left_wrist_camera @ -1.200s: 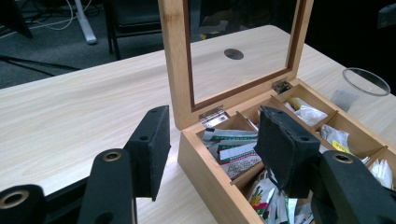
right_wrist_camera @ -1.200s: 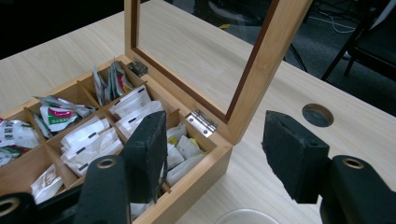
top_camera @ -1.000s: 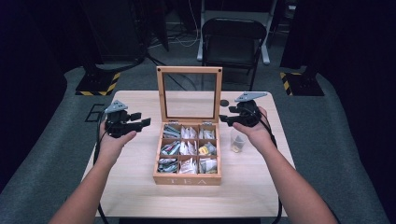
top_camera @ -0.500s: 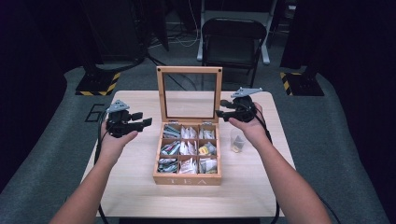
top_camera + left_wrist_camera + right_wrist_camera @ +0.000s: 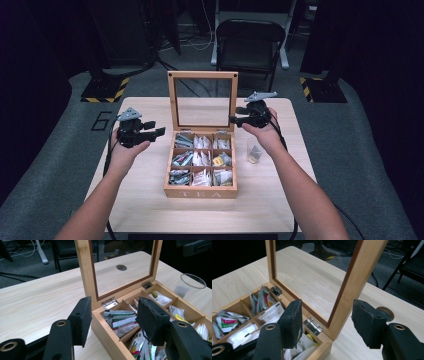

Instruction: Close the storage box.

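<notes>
The left gripper (image 5: 156, 132) is held in the left hand (image 5: 125, 150) at about nine o'clock from the wooden tea box (image 5: 202, 167), off the box's left rear corner, with the forearm coming in from the bottom of the high view. Its jaws stand apart with nothing between the pads; in the left gripper view they frame the box's near corner and hinge without touching either.

The tea box sits at the middle of the table (image 5: 145, 200), with its glass-paned lid (image 5: 202, 101) raised upright at twelve o'clock. Its compartments (a grid of nine, as seen from above) are packed with tea sachets (image 5: 199, 159), mostly white, some green and red, one with yellow.

The right gripper (image 5: 234, 119) is held in the right hand (image 5: 265, 131) at about one o'clock from the box, level with the lid's right post. In the right gripper view its open jaws straddle that post: one pad lies on the box side, the other outside, and no contact with the wood can be made out.

A clear plastic cup (image 5: 253, 150) stands at three o'clock, just beside the box, with something small and dark inside it.
</notes>
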Tool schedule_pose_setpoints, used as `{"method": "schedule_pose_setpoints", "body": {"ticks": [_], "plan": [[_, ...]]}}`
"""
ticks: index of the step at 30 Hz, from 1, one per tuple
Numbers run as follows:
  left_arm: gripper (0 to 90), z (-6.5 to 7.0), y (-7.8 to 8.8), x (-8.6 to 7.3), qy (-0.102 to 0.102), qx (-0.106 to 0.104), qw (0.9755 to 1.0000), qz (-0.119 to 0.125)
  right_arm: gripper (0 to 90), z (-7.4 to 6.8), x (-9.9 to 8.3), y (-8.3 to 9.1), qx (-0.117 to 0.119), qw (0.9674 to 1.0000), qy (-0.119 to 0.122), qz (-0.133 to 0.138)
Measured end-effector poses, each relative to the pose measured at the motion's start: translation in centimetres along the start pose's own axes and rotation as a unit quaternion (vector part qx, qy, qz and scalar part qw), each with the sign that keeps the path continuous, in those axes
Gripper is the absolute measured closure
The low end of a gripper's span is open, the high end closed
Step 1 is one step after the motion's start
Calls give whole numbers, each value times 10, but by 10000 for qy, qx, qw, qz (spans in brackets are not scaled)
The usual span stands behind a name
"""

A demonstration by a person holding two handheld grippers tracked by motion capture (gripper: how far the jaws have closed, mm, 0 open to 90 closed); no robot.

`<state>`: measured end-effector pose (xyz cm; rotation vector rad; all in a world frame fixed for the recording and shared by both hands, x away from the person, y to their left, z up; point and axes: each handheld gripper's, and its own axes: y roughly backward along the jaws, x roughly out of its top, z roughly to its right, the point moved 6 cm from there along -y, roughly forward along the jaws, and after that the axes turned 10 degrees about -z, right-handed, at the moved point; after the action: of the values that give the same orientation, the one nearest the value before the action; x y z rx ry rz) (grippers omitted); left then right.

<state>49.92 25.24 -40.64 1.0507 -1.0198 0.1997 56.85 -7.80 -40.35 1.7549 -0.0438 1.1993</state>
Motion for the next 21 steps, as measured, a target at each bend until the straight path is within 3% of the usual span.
{"method": "schedule_pose_setpoints", "body": {"ticks": [12,21], "plan": [[457,0,-2,-1,-34,-17,10000,-51,409,16,-2,-16,-46,9999,-89,-100],[457,-2,-2,-2,-6,-15,10000,-44,399,17,5,-30,-23,9998,-83,-178]]}}
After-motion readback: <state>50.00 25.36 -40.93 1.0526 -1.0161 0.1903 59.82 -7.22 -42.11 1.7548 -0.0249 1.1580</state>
